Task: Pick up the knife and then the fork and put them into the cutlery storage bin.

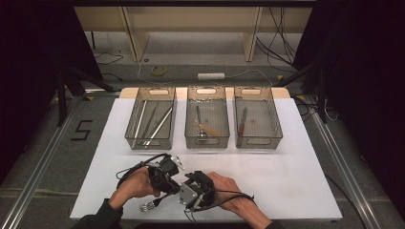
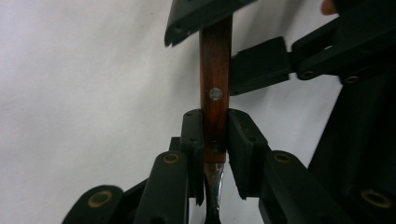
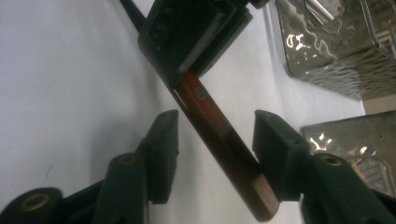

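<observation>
A fork with a reddish wooden handle (image 2: 215, 70) and metal tines (image 1: 149, 206) is held just above the white table near its front edge. My left gripper (image 2: 215, 135) is shut on the handle where it meets the metal neck; in the high view this gripper (image 1: 165, 188) sits in the person's left hand. My right gripper (image 3: 217, 135) faces it from the right, open, its jaws on either side of the handle's free end (image 3: 233, 158). The left pad stands apart from the wood; the right pad (image 3: 275, 149) is close to it. In the high view the right gripper (image 1: 184, 191) is beside the left one.
Three clear bins stand in a row at the back of the white table (image 1: 296, 176). The left bin (image 1: 131, 138) holds several long metal utensils, the middle bin (image 1: 207, 142) a spoon, the right bin (image 1: 260, 142) a wooden-handled knife. Cables trail from both grippers.
</observation>
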The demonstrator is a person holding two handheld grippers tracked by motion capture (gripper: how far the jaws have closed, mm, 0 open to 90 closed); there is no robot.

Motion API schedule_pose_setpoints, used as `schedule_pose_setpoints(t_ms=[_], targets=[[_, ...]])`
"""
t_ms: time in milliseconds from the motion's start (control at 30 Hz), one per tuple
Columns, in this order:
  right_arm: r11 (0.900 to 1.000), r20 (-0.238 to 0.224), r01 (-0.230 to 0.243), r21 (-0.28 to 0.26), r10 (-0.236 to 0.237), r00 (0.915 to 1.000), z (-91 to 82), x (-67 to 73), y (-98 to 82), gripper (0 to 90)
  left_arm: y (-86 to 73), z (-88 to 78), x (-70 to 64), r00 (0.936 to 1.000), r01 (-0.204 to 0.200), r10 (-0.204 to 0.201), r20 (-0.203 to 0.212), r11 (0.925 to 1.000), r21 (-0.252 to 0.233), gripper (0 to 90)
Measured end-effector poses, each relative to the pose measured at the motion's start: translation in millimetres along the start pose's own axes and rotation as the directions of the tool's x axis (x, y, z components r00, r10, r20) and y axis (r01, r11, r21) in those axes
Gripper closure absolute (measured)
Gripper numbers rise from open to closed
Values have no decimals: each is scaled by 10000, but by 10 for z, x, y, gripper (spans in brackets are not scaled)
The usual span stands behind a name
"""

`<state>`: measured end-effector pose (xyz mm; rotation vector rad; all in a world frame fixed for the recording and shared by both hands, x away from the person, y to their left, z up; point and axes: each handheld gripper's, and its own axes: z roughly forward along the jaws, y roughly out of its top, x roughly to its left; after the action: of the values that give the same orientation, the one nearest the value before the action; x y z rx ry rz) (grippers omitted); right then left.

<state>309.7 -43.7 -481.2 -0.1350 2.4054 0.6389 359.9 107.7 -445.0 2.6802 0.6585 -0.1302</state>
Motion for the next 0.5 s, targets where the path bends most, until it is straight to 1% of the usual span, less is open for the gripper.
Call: schedule_pose_setpoints(t_ms=[67,167,200,267,333,367,467,500], targets=[[9992,190,406,7,-406,9990,5,16,6,565,7,4,-7,10000,47,-47,62,10000,50,763],[9981,265,615,73,-616,9977,0,45,11,614,7,3,-3,9999,100,-101,138,9999,97,762],[9956,312,931,63,-932,9952,1,48,10,635,7,-2,-1,9998,97,-99,143,9999,79,762],[9932,221,1157,102,-1159,9930,-7,72,16,677,6,-20,3,9996,149,-150,234,9999,69,762],[9920,161,1263,94,-1264,9918,-15,83,20,705,0,-38,6,9993,202,-203,322,9998,29,761],[9916,88,1293,78,-1293,9916,-18,82,19,715,-4,-39,6,9991,238,-235,350,9997,-78,761],[9867,-50,1624,21,-1624,9867,-24,73,11,755,0,-58,7,9992,130,-124,390,9998,-163,760],[9868,-176,1618,99,-1616,9867,-30,86,6,771,1,-69,4,9993,71,-63,381,9998,-199,759]])
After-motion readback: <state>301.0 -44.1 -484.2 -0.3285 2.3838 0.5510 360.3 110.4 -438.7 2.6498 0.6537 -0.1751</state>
